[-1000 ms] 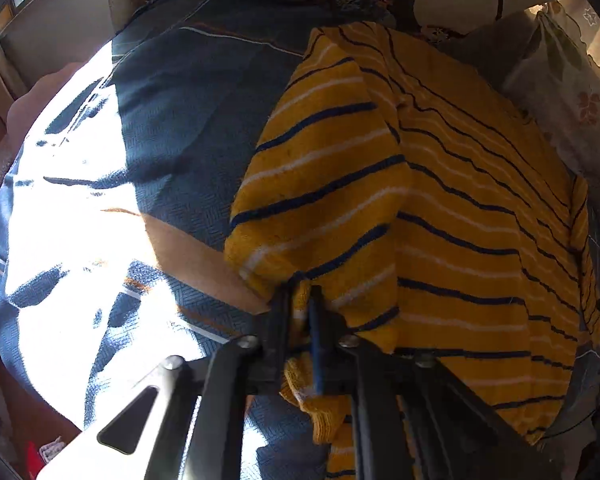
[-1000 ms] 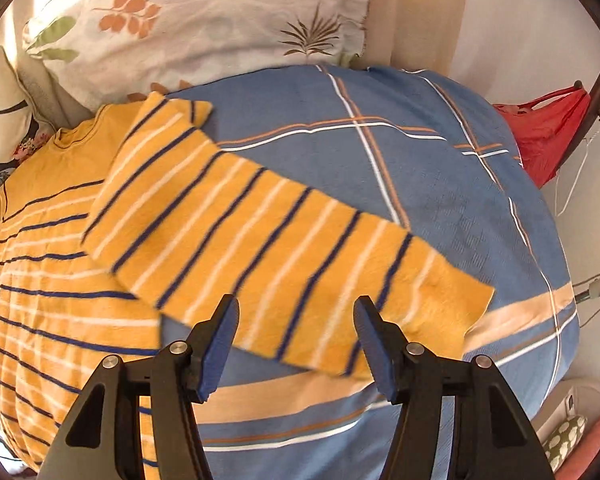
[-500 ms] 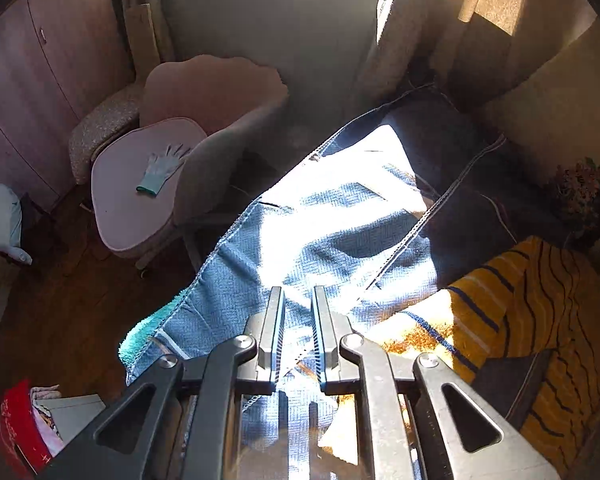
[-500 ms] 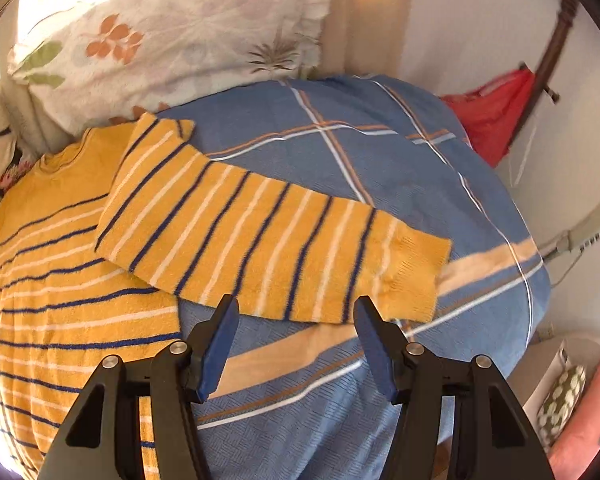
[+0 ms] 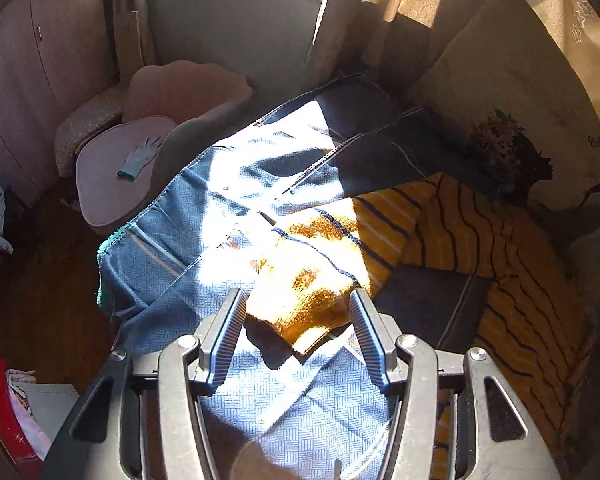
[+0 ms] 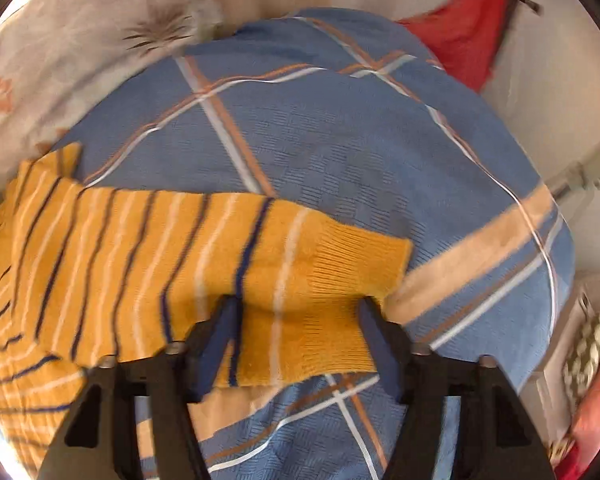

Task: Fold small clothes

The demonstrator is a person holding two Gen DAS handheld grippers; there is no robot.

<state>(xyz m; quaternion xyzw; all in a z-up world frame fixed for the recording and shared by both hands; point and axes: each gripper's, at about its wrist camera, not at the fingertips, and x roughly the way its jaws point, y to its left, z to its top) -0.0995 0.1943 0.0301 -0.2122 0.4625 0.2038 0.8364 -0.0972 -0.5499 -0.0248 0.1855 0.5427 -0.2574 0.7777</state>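
Observation:
A yellow sweater with navy and white stripes (image 5: 512,280) lies on the blue plaid bedspread (image 5: 172,264). One of its sleeves (image 5: 312,280) stretches into the sunlight. My left gripper (image 5: 296,320) hovers over that sleeve's cuff with its jaws opening, and the pads are clear of the cloth. In the right wrist view the other sleeve (image 6: 140,264) lies across the bedspread (image 6: 360,140). My right gripper (image 6: 300,320) straddles its ribbed cuff (image 6: 340,264). Its jaws are closing, with the cuff cloth between them and the fingers still wide apart.
A pink chair (image 5: 132,184) with a green glove (image 5: 140,156) stands past the bed's left edge. A printed pillow (image 5: 500,100) and a floral pillow (image 6: 72,48) line the head of the bed. A red bag (image 6: 460,36) hangs at the far right wall.
My left gripper let go of the sweater's edge, swung left and opened over the sleeve cuff. My right gripper dropped onto the other sleeve's cuff and its jaws narrowed.

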